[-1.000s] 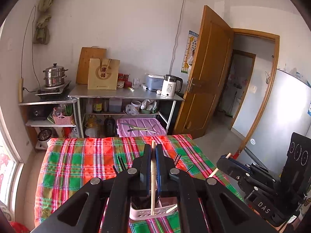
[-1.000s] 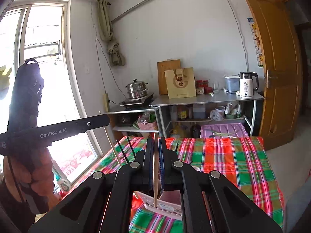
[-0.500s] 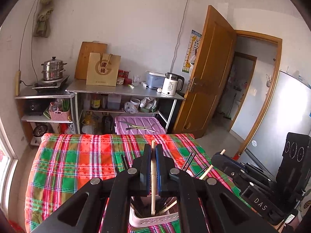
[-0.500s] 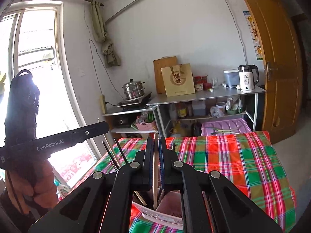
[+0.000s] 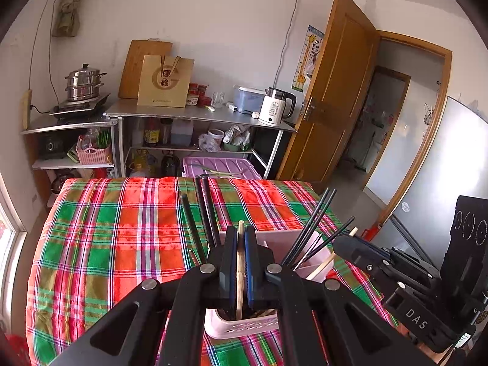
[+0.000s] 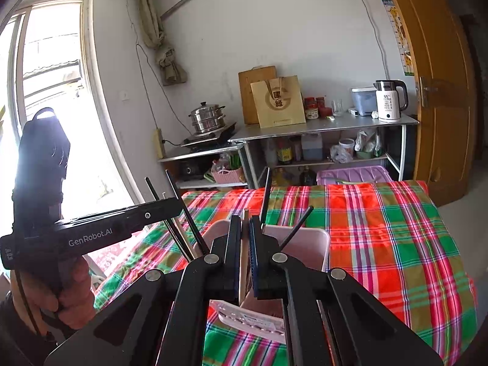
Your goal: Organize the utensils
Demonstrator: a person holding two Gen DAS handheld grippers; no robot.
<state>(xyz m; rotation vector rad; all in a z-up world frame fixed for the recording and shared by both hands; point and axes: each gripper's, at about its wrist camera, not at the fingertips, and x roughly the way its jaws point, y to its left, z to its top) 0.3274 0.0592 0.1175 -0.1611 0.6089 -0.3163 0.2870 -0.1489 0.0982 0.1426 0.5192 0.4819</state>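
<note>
Pinching one pale wooden chopstick apiece, the left gripper and the right gripper both hung just above the pale pink perforated plastic utensil holder, the sticks upright with their lower ends inside it. Thin black chopsticks leaned out of the holder beside both tools; a descending jaw could likely snag them, or tip the light holder on the soft red-and-green plaid cloth. Released high, a stick might bounce out. "GenRobot.AI" marked the left tool's side, "DAS" the right's. Beyond, a white electric kettle read "55", and a tan paper bag carried two Chinese characters.
</note>
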